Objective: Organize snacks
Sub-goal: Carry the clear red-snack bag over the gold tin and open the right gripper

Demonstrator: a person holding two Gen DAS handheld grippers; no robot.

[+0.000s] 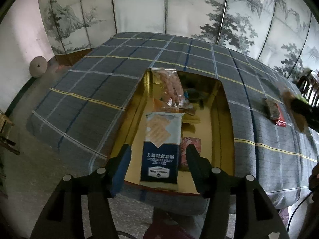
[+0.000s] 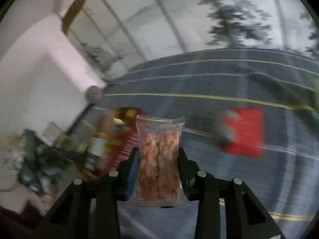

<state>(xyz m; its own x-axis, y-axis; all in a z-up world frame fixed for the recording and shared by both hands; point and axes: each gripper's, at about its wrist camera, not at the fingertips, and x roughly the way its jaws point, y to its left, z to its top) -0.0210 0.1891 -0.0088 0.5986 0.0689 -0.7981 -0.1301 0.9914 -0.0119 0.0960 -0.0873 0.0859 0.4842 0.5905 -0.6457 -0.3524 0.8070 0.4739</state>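
Observation:
In the left wrist view a gold tray [image 1: 223, 131] lies on the plaid tablecloth and holds several snacks. A blue and white cracker pack [image 1: 161, 149] lies in its near part, a clear bag of brown snacks [image 1: 169, 87] at its far end, a pink packet [image 1: 189, 145] beside the crackers. My left gripper [image 1: 158, 156] is open, its fingers either side of the cracker pack, not gripping it. My right gripper [image 2: 158, 159] is shut on a clear packet of reddish-brown snack bars [image 2: 158, 159], held upright above the table; it shows at the right edge of the left view [image 1: 303, 109].
A red packet [image 2: 245, 131] lies on the cloth to the right, also in the left wrist view [image 1: 276, 112]. The right wrist view is motion-blurred; the tray shows as a blurred heap [image 2: 111, 139] at left. A painted folding screen [image 1: 179, 10] stands behind the table. A chair [image 1: 309, 85] is far right.

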